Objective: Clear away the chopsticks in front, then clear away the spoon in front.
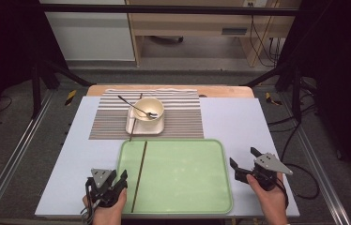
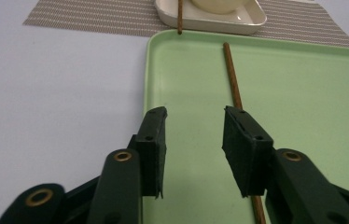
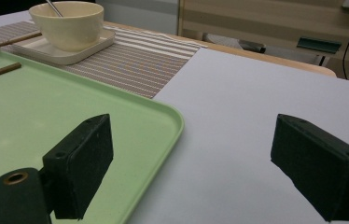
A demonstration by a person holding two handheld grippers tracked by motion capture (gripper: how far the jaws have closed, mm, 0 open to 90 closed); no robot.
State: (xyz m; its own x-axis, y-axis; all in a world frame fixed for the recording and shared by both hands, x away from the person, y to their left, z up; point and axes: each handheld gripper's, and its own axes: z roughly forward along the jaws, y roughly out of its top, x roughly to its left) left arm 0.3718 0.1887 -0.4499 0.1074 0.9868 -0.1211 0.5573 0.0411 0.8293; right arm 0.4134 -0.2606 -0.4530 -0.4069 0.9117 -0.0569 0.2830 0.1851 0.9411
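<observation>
Fingers of both the left gripper (image 1: 117, 179) and right gripper (image 1: 243, 161) spread empty, flanking tray (image 1: 187, 187) with chopstick (image 1: 140, 173).

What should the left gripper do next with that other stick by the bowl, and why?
Probably reach the left gripper forward to the second chopstick leaning on the white plate. One chopstick already lies on the green tray, and the jaws stand apart with nothing pinched.
</observation>
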